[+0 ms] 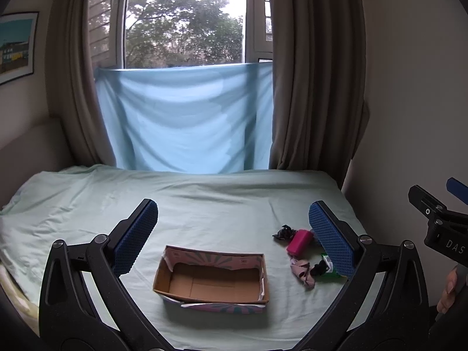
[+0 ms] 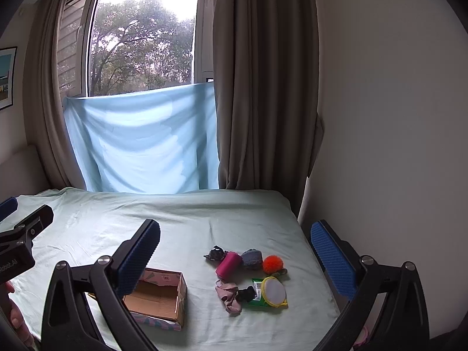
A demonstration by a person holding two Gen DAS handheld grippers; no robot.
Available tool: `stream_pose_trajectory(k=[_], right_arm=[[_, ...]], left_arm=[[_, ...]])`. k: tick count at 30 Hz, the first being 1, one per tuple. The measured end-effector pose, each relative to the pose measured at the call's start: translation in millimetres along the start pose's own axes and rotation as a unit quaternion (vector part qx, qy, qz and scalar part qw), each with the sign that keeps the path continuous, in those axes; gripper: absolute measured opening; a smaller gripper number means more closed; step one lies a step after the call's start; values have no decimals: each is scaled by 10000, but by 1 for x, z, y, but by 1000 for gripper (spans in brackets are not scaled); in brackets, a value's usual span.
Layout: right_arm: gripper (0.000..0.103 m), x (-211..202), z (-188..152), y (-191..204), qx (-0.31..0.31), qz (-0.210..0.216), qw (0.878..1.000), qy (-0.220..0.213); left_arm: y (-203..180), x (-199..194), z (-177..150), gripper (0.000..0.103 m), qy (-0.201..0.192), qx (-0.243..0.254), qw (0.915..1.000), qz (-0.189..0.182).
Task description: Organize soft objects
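An open, empty cardboard box [image 1: 210, 278] sits on the bed; it also shows in the right wrist view [image 2: 159, 298]. To its right lies a cluster of soft items: a magenta roll [image 2: 229, 264], a dark patterned scrunchie [image 2: 216, 254], a grey-blue pouch [image 2: 252, 258], an orange pompom [image 2: 273, 264], a pink cloth [image 2: 229, 294], a black scrunchie [image 2: 246, 293], a green packet [image 2: 259, 298] and a yellow-rimmed round pad [image 2: 273, 291]. My left gripper [image 1: 234, 234] is open and empty above the box. My right gripper [image 2: 235, 251] is open and empty above the cluster.
The bed [image 2: 175, 219] has a pale green sheet. A blue cloth [image 2: 143, 140] hangs over the window's lower part between brown curtains [image 2: 263, 87]. A wall [image 2: 395, 117] runs close along the bed's right edge.
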State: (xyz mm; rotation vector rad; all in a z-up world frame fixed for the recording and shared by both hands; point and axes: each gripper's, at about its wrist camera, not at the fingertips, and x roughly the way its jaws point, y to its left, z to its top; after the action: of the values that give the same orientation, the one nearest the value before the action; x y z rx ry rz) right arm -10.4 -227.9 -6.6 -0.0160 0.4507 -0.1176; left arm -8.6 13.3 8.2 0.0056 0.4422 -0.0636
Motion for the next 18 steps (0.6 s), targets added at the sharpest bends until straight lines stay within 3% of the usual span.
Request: stream_pose_trajectory(k=[10,14,18], right_arm=[[103,4,-1,10,32,-64,9999,86],[103,14,-3,8,119,-156,9996,208],[103,31,-9,2,358,-315,9979,444]], left_arm=[[2,19,1,102,203,113,9995,-234],[0,47,5,102,543,269,9965,-571],[-5,88,6,102,976,461,9881,-1097]])
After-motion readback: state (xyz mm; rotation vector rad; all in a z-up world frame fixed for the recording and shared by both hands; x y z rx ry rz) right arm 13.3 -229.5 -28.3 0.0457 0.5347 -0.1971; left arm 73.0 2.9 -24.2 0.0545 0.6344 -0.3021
